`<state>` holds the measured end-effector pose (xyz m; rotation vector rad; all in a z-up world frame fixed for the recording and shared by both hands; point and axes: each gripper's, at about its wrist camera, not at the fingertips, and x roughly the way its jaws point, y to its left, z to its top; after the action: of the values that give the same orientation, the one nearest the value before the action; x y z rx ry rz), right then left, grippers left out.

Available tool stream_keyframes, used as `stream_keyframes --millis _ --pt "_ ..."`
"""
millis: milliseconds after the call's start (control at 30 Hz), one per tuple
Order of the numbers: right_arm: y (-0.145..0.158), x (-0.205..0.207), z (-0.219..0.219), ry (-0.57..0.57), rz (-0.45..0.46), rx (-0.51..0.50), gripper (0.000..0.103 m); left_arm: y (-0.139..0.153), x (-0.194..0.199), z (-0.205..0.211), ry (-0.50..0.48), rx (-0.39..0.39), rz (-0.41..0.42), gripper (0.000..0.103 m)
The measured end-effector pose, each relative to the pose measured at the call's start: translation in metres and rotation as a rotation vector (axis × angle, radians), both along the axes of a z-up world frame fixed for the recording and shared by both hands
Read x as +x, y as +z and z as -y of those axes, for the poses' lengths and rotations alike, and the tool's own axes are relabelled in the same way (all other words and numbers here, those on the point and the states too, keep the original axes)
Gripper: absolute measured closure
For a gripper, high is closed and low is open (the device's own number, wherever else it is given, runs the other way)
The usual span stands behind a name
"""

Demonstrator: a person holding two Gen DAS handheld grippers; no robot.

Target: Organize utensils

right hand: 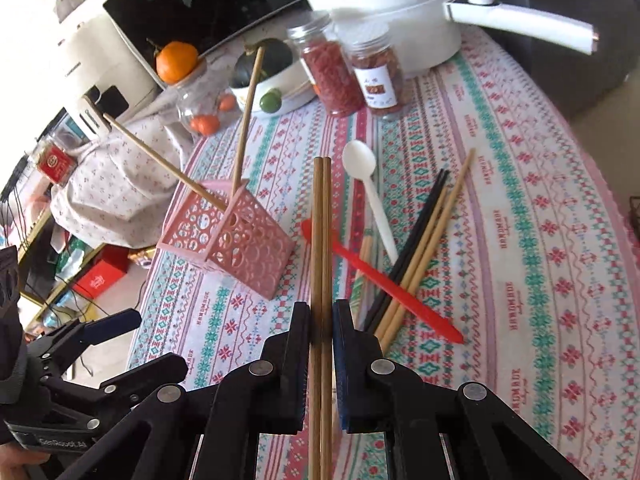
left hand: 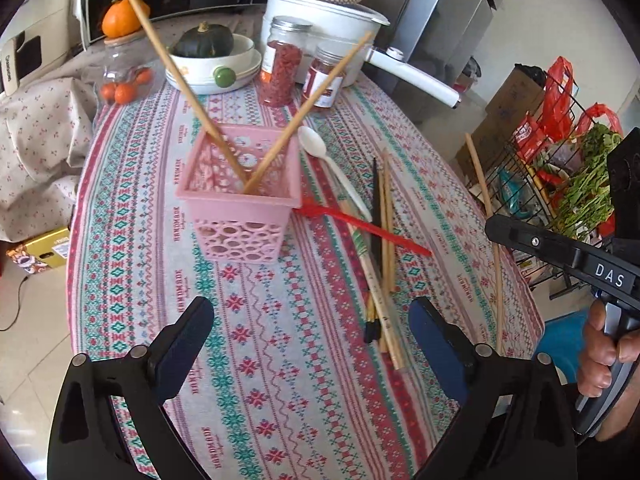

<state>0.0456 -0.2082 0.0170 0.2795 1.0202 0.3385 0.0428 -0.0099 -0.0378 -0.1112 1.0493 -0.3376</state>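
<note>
Right hand-held gripper (right hand: 321, 316) clenched on chopstick pair (right hand: 321, 220), held over bench (right hand: 540, 240) middle | left hand-held gripper (left hand: 312, 320) released, empty | basket (left hand: 240, 200) mid-bench, toward far edge | advice: pair to be tipped upright and lowered into basket.

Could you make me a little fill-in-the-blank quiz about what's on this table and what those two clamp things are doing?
1. The right gripper is shut on a pair of ____.
2. The left gripper stands ____, with nothing between its fingers.
3. Two wooden sticks lean in the ____ basket.
4. A red fork lies across the loose sticks beside a ____ spoon.

Missing words: chopsticks; open; pink; white
</note>
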Motion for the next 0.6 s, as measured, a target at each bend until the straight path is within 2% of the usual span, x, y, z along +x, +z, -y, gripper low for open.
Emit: stream_keyframes --millis 67,133,233,333,467,600 --pt "0.004 -0.004 0.015 -0.029 0.007 -0.01 0.094 -0.004 0.003 0.015 -0.002 -0.015 -0.012 0.02" --pt "0.003 -0.004 0.029 -0.061 0.002 -0.018 0.094 -0.012 0.008 0.03 0.011 -0.034 -0.029 0.037" --pt "-0.001 -0.002 0.05 -0.088 -0.016 -0.001 0.094 -0.025 0.018 0.046 0.06 -0.064 -0.047 0.049" --pt "-0.001 0.0 0.063 -0.105 -0.021 -0.003 0.094 -0.039 0.034 0.054 0.115 -0.09 -0.076 0.055" --pt "-0.005 0.004 0.078 -0.138 -0.043 0.007 0.094 -0.05 0.054 0.065 0.165 -0.079 -0.089 0.055" --pt "-0.004 0.008 0.089 -0.161 -0.04 0.026 0.094 -0.05 0.073 0.082 0.201 -0.005 -0.012 0.055"
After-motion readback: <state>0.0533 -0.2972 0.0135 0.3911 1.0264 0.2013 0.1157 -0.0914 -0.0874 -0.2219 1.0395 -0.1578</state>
